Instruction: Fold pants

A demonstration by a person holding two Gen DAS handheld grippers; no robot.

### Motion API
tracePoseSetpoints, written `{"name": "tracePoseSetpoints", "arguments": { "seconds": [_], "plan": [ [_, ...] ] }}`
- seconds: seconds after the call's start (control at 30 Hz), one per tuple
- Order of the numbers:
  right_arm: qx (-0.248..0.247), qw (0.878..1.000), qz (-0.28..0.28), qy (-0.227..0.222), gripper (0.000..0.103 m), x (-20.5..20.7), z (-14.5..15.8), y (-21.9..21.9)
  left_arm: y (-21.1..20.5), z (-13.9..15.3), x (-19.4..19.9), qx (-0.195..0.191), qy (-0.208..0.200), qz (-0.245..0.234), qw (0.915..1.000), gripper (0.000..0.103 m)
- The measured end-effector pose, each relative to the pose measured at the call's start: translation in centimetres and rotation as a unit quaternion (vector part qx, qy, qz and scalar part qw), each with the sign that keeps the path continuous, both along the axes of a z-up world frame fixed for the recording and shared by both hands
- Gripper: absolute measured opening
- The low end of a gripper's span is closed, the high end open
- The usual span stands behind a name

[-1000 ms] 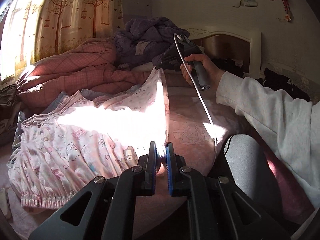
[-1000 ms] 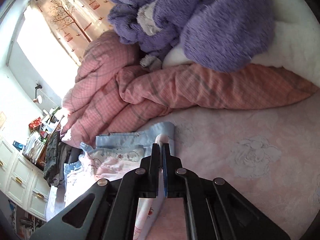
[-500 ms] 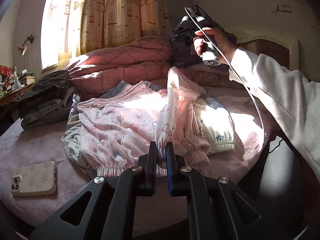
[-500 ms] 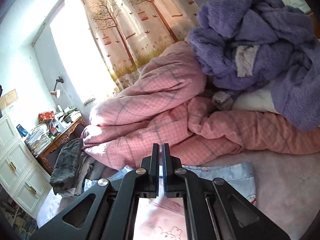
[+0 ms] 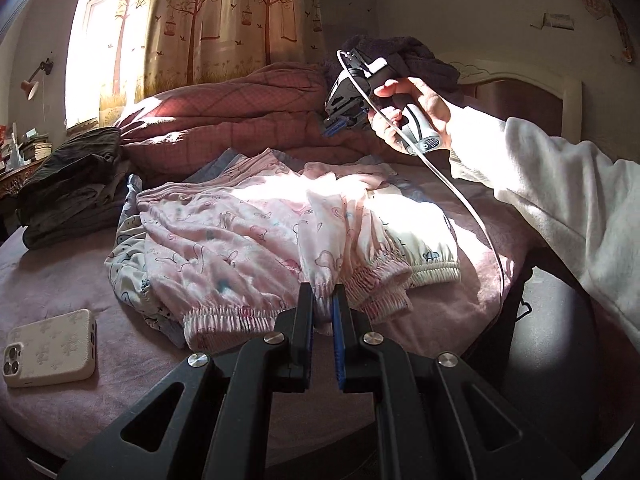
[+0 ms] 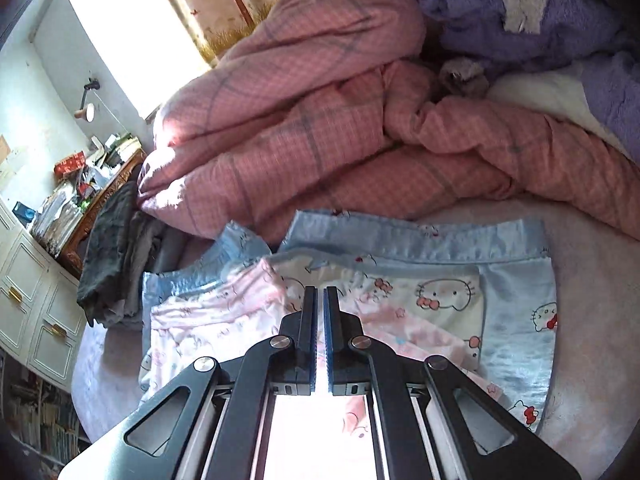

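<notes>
Pale pink cartoon-print pants (image 5: 224, 236) lie spread on the bed, folded over, elastic cuffs bunched. One cuff edge sits pinched inside the left claw (image 5: 323, 312); the rest stretches away beyond it, partly sunlit.

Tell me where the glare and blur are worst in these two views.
Left wrist view: sunlight blows out the middle of the pink pajama pants and the white sleeve, while the lower right corner is deep shadow. Right wrist view: the window is overexposed, and the pink quilt looks slightly motion-blurred.
</notes>
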State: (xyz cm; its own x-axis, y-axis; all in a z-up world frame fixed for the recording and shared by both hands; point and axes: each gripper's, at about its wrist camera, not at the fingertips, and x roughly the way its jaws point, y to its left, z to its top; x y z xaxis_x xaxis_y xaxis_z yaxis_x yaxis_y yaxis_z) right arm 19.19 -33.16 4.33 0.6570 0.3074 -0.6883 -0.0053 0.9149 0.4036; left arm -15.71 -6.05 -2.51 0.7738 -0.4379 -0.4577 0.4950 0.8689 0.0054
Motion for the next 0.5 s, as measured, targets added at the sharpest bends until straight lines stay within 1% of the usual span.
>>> {"name": "tracePoseSetpoints", "arguments": {
  "seconds": [0.03, 0.07, 0.1, 0.17, 0.2, 0.23, 0.27, 0.3, 0.37, 0.43, 0.5],
  "plan": [
    [0.002, 1.0, 0.005, 0.015, 0.013, 0.1, -0.8, 0.0, 0.0, -0.1, 0.1, -0.003, 0.003, -0.003, 1.0, 0.008],
    [0.006, 1.0, 0.012, 0.026, 0.015, 0.2, -1.5, 0.1, -0.1, -0.2, 0.1, -0.005, 0.006, -0.007, 0.9999, 0.008],
    [0.006, 0.999, 0.019, 0.034, 0.015, 0.4, -2.1, 0.2, -0.2, -0.2, 0.1, -0.004, 0.01, -0.01, 0.9999, 0.008],
    [-0.011, 0.998, 0.025, 0.048, 0.018, 0.9, -2.9, 1.1, -0.6, -0.5, 0.1, -0.002, 0.016, -0.02, 0.9997, 0.008],
    [-0.02, 0.998, 0.026, 0.057, 0.021, 1.2, -3.3, 1.6, -0.8, -0.6, 0.0, 0.001, 0.017, -0.024, 0.9996, 0.008],
    [-0.028, 0.997, 0.028, 0.065, 0.027, 1.6, -3.6, 2.1, -1.0, -0.7, -0.1, 0.002, 0.017, -0.028, 0.9995, 0.008],
    [-0.033, 0.996, 0.03, 0.073, 0.029, 1.9, -3.9, 2.7, -1.2, -0.7, -0.2, 0.004, 0.019, -0.034, 0.9993, 0.008],
    [-0.04, 0.995, 0.03, 0.081, 0.029, 2.3, -4.1, 3.2, -1.4, -0.8, -0.4, 0.005, 0.018, -0.039, 0.999, 0.008],
    [-0.068, 0.993, 0.008, 0.098, 0.029, 2.9, -4.6, 3.9, -1.5, -0.9, -0.6, 0.008, 0.015, -0.038, 0.9991, 0.008],
    [-0.075, 0.991, -0.013, 0.112, 0.029, 3.4, -5.0, 4.0, -1.3, -1.1, -0.2, -0.001, 0.028, -0.035, 0.999, 0.008],
    [-0.074, 0.99, -0.011, 0.118, 0.029, 3.9, -5.4, 4.3, -1.2, -1.3, 0.0, -0.006, 0.036, -0.037, 0.9986, 0.008]
  ]
}}
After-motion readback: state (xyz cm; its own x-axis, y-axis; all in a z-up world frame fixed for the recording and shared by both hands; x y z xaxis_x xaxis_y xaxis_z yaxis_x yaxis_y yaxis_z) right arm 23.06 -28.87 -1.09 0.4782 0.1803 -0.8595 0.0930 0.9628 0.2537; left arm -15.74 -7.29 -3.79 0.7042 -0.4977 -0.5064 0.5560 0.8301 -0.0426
